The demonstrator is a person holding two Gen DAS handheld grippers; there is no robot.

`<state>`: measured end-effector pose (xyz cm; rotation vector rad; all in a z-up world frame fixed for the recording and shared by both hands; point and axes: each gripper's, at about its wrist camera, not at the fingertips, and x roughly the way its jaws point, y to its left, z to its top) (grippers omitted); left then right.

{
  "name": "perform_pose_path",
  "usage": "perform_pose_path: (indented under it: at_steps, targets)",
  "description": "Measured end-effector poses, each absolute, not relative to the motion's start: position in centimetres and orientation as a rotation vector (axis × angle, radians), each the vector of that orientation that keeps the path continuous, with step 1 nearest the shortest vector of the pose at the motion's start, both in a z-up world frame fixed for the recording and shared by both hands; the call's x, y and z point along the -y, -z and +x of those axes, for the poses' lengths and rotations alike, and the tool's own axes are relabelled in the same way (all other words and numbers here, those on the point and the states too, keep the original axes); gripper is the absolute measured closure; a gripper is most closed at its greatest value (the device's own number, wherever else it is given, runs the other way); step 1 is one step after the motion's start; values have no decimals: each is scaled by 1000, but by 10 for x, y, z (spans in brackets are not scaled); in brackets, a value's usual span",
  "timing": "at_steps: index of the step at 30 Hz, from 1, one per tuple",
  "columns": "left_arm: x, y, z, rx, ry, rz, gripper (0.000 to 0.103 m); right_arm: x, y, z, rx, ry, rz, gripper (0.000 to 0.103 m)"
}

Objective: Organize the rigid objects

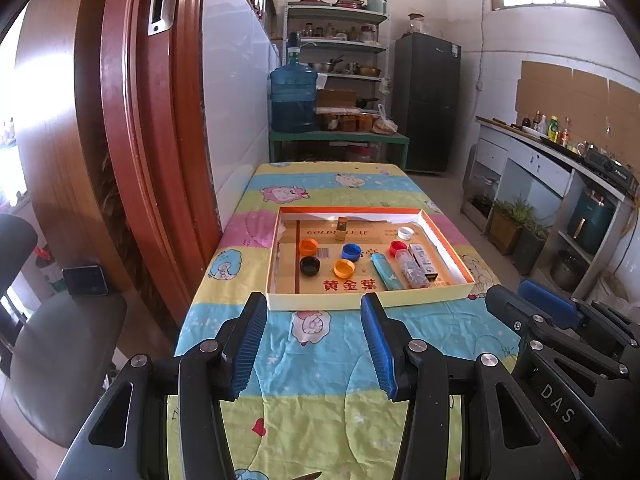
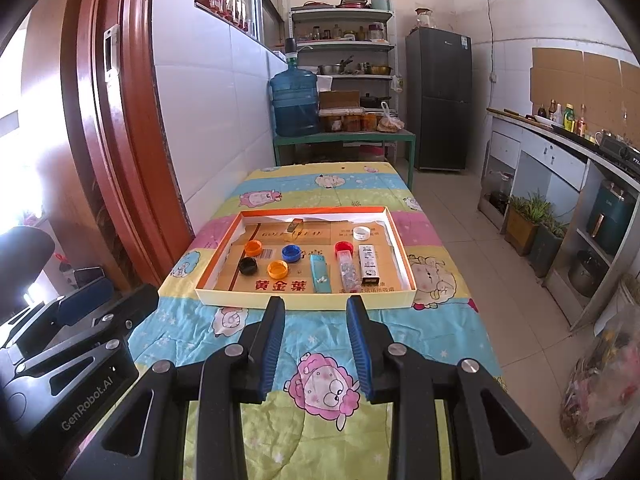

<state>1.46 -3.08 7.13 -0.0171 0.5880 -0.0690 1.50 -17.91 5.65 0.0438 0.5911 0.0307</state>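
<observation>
Hovering short of the shallow box's (image 2: 304,300) near edge, both the left gripper (image 1: 314,304) and right gripper (image 2: 314,306) hold their fingers apart and empty, so reach over the rim squarely for the nearest orange cap (image 2: 277,268).

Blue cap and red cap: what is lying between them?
Nothing: in the right wrist view, only bare cardboard separates the blue cap from the red cap.

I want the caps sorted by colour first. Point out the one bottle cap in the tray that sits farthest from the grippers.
The white plastic bottle cap, alone near the shallow cardboard tray's far right corner; the orange, blue, red and black caps all lie nearer.
</observation>
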Motion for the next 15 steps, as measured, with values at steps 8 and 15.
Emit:
perform_pose_path:
  at_steps: [8, 15]
  targets:
    - [32, -71, 14, -591, 71, -14, 53, 179, -55, 16, -604, -35, 48, 71]
    - [32, -69, 19, -601, 73, -13, 53, 179, -53, 18, -615, -41, 52, 71]
